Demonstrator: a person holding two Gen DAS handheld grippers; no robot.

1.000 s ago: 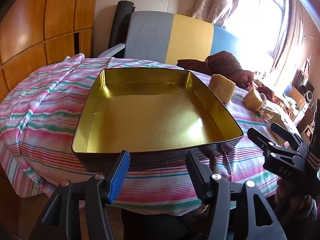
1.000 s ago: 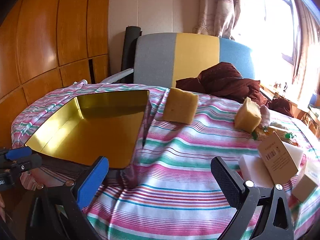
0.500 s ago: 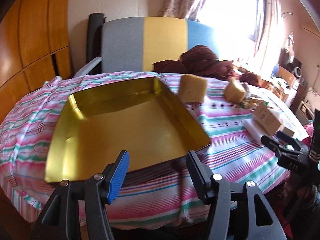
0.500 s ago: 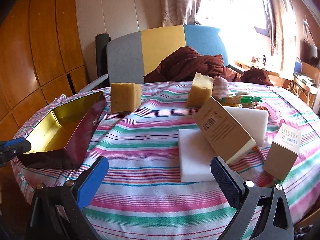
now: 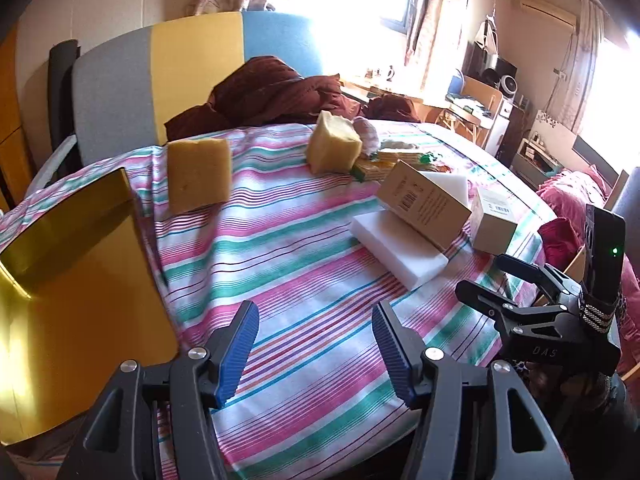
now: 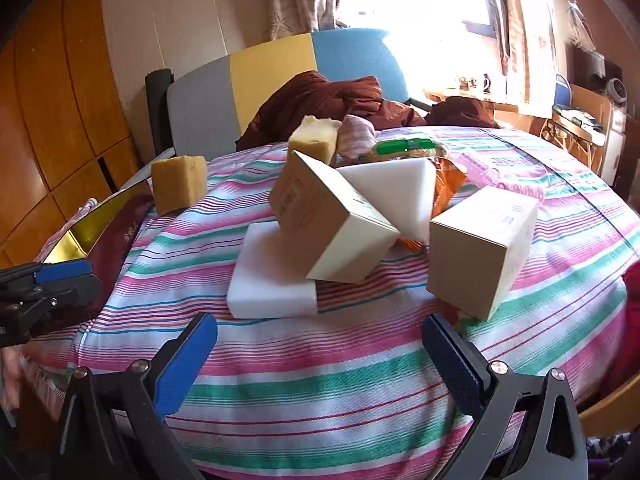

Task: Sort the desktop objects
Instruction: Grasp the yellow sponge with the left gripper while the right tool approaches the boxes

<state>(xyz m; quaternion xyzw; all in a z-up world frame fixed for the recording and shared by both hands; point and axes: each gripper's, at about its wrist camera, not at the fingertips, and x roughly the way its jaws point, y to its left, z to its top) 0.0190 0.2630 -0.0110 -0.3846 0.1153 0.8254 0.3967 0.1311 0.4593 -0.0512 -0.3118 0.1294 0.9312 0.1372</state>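
On the striped cloth (image 6: 360, 364), both the left gripper (image 5: 314, 346) and the right gripper (image 6: 320, 354) hang released and empty, the tilted box (image 6: 328, 220) at 12 o'clock of the right one leaning on a white block (image 6: 268, 280), the tin (image 5: 72, 300) at 9 o'clock of the left.

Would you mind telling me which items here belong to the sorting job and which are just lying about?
For the job: gold tin, two yellow sponges, white foam blocks, two cardboard boxes, snack packets.
Lying about: dark red clothing, chair.
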